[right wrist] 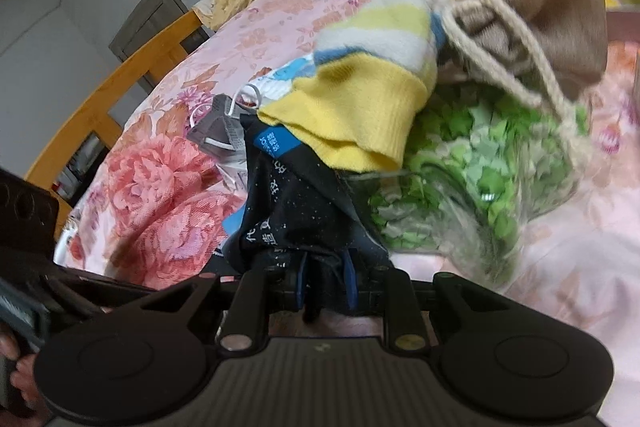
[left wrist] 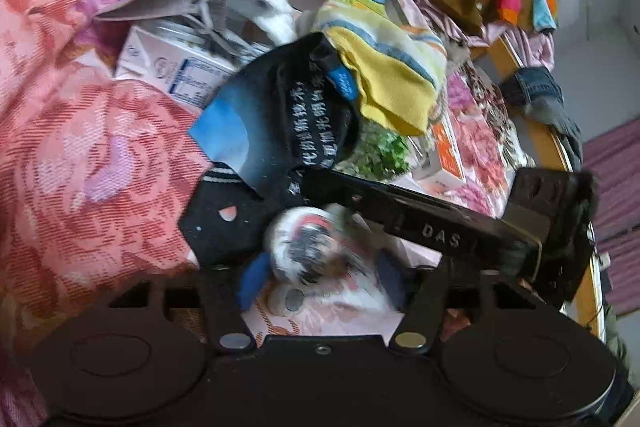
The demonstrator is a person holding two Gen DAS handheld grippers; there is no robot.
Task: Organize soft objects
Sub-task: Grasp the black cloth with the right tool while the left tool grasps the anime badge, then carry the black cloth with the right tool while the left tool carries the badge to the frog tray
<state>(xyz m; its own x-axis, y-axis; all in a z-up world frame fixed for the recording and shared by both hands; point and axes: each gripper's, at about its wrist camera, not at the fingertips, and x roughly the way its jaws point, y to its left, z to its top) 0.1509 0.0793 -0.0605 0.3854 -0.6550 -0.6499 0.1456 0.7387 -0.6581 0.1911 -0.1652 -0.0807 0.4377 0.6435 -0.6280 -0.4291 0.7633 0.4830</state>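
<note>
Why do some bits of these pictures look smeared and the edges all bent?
Left wrist view: the white printed bundle between the left gripper fingers is motion-blurred, while the black cloth stays fairly sharp. Right wrist view: the tan bag and green leafy packet are smeared. Both views: the fisheye lens bows the bed frame.

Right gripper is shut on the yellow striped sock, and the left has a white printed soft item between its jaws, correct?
Not quite. In the right wrist view the right gripper is shut on the black cloth with white lettering; the yellow striped sock only lies on top of that cloth, further out. The rest stands: the left wrist view shows the left gripper with the white printed soft item between its jaws.
</note>
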